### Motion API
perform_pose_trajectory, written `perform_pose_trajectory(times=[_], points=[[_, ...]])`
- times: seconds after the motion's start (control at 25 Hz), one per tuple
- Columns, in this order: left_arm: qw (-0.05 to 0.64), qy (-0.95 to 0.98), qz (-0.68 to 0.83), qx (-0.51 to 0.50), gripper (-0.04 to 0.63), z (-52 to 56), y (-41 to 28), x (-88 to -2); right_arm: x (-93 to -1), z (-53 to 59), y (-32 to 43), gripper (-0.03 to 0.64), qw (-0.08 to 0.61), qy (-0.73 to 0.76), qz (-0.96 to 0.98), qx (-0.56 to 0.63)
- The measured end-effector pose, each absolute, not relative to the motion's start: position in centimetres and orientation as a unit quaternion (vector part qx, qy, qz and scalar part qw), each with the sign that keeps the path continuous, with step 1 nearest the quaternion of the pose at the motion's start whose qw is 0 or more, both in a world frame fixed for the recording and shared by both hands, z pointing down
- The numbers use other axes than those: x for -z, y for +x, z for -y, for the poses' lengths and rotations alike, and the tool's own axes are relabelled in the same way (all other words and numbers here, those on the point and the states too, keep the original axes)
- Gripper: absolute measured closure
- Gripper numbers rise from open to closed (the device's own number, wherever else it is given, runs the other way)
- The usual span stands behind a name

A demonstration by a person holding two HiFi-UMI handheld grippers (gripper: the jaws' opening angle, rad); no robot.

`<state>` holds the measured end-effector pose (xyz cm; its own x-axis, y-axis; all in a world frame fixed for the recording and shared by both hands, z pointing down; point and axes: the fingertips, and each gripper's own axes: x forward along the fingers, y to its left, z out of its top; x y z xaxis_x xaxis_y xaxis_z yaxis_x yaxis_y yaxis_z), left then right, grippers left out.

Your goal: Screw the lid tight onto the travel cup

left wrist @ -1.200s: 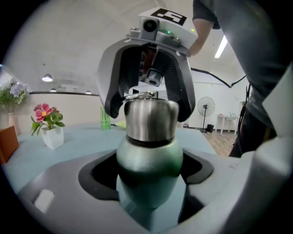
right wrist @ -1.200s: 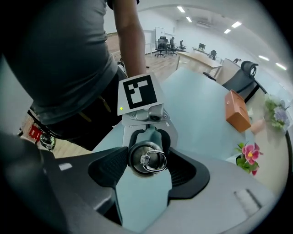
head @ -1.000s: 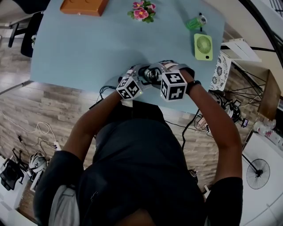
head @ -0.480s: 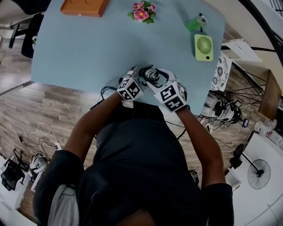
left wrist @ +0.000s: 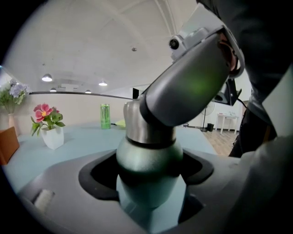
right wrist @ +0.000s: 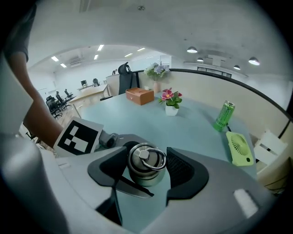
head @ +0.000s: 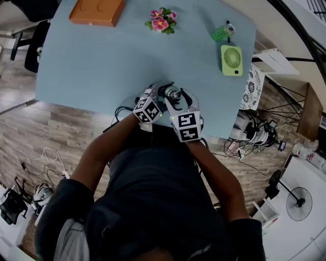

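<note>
Light-blue table (head: 102,66) over wood-pattern floor. Far side: one orange box (head: 97,11); one white pot of pink flowers (head: 162,21); one green can (head: 222,32), upright, print too small to read; one green fan (head: 232,60), lying flat just beside the can. Near edge: one travel cup (left wrist: 149,169), green body with steel neck, standing upright. Left gripper (head: 159,97): jaws closed against the cup's body. Right gripper (head: 177,102): jaws clamped on the lid (right wrist: 145,162), steel with a ring on top, seated on the cup. Two marker cubes, one per gripper, black-and-white squares, no lettering.
</note>
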<state>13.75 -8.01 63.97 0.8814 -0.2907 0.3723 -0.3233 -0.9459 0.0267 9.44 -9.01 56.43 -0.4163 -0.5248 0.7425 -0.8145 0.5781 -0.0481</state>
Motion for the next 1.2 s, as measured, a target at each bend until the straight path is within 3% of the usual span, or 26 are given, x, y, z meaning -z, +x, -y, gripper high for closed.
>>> perform_pose_trajectory(times=[0.2,0.8,0.96,1.2], points=[[0.046,0.969,0.153,-0.188,0.176,8.2,13.8,-63.8,-55.7,8.1,9.5,0.353,0.387,0.307,0.847,-0.197],[0.035,0.973,0.133,-0.187,0.173,8.5,13.7,-63.9,-57.3,6.7,7.4,0.353,0.536,-0.068,0.839,0.065],[0.032,0.972,0.132,-0.191,0.173,8.4,13.9,-64.0,-57.5,6.5,7.5,0.356,0.535,-0.075,0.837,0.084],[0.034,0.975,0.129,-0.180,0.173,8.3,13.7,-63.9,-57.5,7.1,7.2,0.359,0.501,0.006,0.866,0.007]])
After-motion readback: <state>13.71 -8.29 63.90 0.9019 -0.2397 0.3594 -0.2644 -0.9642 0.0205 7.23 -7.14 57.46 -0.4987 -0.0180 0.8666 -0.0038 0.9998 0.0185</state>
